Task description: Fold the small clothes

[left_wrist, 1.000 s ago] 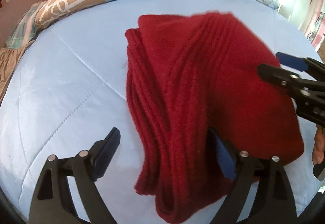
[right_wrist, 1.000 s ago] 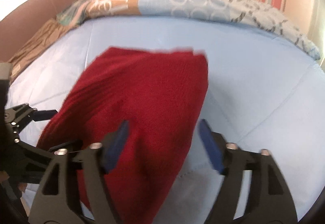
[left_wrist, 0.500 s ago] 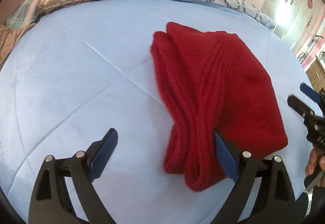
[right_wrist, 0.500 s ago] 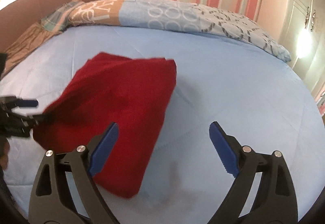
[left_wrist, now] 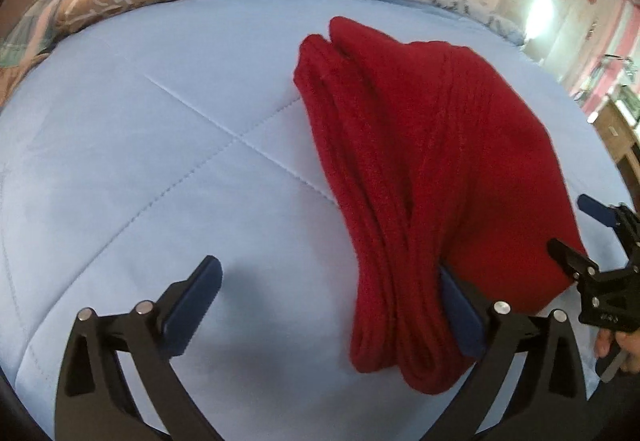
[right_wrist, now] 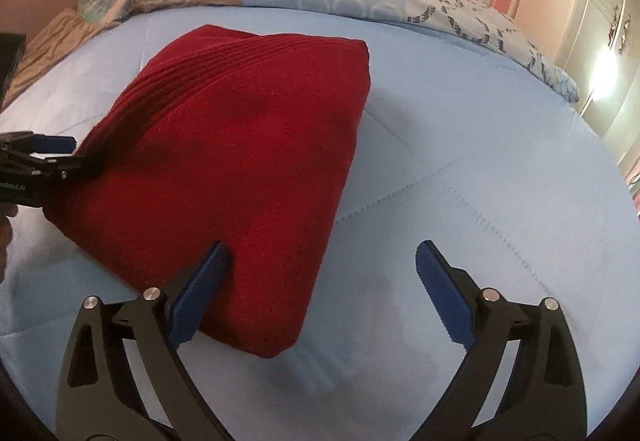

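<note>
on the blue quilt [left_wrist: 160, 161] the folded red sweater [left_wrist: 420, 169] runs lengthwise away (both grippers' fingers opening, unclamped).

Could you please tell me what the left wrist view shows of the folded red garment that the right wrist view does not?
Only the left wrist view shows the red garment's stacked folded edges along its left side, with the left gripper's right finger at them. Only the right wrist view shows its smooth right edge and near corner between the right gripper's fingers. Both show the garment lying on the blue bedspread, and both grippers' jaws opening.
</note>
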Demonstrator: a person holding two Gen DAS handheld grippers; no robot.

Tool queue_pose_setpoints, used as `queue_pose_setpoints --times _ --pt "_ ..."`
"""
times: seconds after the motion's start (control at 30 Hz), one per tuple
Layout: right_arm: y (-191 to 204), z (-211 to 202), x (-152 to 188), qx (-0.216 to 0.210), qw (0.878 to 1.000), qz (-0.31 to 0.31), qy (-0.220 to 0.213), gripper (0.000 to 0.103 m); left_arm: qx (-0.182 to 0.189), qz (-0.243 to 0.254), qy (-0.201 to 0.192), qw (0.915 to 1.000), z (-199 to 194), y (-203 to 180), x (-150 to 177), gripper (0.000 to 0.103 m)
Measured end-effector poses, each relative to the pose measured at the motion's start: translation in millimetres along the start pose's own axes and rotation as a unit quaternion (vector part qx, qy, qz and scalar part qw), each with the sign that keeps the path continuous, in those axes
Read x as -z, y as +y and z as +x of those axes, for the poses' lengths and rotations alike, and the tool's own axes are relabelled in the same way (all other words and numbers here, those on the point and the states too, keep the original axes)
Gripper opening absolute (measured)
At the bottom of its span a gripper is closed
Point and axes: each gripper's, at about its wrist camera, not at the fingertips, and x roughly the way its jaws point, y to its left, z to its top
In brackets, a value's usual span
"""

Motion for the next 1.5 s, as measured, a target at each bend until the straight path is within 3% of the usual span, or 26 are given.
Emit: queue_pose_setpoints --times 0.13,0.2,0.3,0.37,0.47,0.53,0.7,0.87,1.17,1.5 --pt "-2 -11 1 -0.011 1.000 0.010 -0.014 0.091 -0.006 0.037 -0.022 0.9991 -13 -8 2 0.102" --pt "-2 -32 -4 -0.018 0.999 0.012 -0.043 0.091 -0.022 0.048 -0.032 0.9981 -27 -15 1 0.101" --pt "-2 -72 -9 -0.009 0.995 0.027 -0.095 0.099 -0.071 0.065 -0.076 0.9924 -62 -32 6 0.101" --pt "-1 -84 -9 -0.002 0.994 0.035 -0.108 0.100 -0.110 0.066 -0.106 0.9860 -83 -43 16 0.101" --pt "4 -93 -2 0.019 0.992 0.045 -0.119 0.100 -0.136 0.053 -0.119 0.9821 -98 -49 31 0.101" --pt "9 -95 7 0.035 0.991 0.051 -0.119 0.100 -0.140 0.043 -0.119 0.9821 -103 -49 40 0.101" --pt "15 -103 25 0.024 0.989 0.075 -0.129 0.100 -0.157 0.022 -0.129 0.9790 -116 -48 61 0.101" --pt "27 -118 28 0.022 0.986 0.082 -0.143 0.100 -0.141 -0.007 -0.150 0.9786 -138 -52 73 0.101" --pt "39 -144 32 0.018 0.982 0.104 -0.159 0.100 -0.178 0.003 -0.173 0.9688 -169 -70 83 0.101" --pt "34 -170 42 0.047 0.979 0.115 -0.164 0.100 -0.180 -0.011 -0.207 0.9616 -202 -88 87 0.101"
